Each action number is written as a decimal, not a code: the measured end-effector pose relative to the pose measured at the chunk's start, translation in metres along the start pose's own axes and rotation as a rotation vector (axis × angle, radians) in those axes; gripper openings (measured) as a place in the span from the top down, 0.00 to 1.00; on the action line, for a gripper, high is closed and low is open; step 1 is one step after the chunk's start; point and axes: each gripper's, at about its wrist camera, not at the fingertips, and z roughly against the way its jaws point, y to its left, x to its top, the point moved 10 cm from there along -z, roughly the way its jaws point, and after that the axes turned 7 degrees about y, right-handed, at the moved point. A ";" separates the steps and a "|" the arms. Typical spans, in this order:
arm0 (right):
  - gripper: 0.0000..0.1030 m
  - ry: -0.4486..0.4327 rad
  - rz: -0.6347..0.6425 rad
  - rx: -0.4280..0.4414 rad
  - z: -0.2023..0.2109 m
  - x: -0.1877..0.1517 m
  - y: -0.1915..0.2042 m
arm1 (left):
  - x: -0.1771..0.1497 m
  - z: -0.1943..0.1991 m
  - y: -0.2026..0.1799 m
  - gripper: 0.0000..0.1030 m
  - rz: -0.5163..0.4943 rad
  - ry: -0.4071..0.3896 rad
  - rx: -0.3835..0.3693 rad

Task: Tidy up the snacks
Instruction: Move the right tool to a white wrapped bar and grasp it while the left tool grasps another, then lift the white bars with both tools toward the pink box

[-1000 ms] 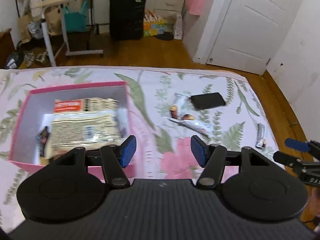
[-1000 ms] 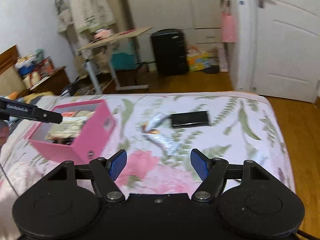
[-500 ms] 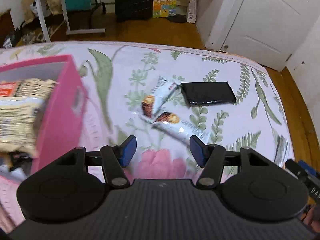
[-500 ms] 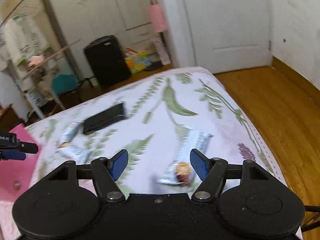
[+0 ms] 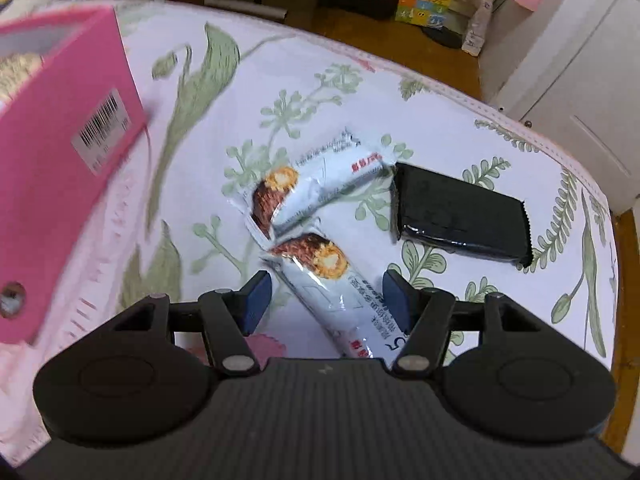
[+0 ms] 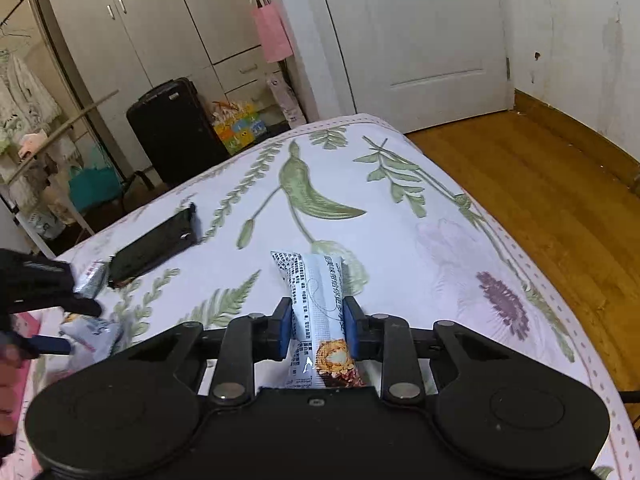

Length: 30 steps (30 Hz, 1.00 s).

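White snack bar [image 6: 320, 304] on the bed [image 6: 400, 208], lengthwise along the right gripper [image 6: 316, 324], fingers newly pinching it. Left gripper [image 5: 326, 300], opening, straddles another bar [image 5: 340, 292], untouched, lying diagonally.

My right fingers [image 6: 285, 330] pinch a white snack bar [image 6: 318, 304] across its middle. Between my opening left fingers [image 5: 256, 300] lies a second white bar [image 5: 340, 300], untouched, meeting a third bar [image 5: 316, 184] end to end. A black packet [image 5: 460, 216] lies flat beside them; the pink box [image 5: 60, 168] holds more packets.
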 end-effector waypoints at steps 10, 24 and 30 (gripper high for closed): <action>0.71 0.004 0.032 0.092 0.026 -0.015 0.031 | -0.007 0.004 0.006 0.54 -0.127 -0.085 -0.018; 0.71 0.242 -0.047 0.246 0.037 -0.053 0.067 | -0.035 0.030 0.033 0.70 -0.267 -0.017 -0.122; 0.71 0.267 -0.035 0.300 0.045 -0.065 0.086 | -0.059 0.051 0.045 0.71 -0.329 0.035 -0.161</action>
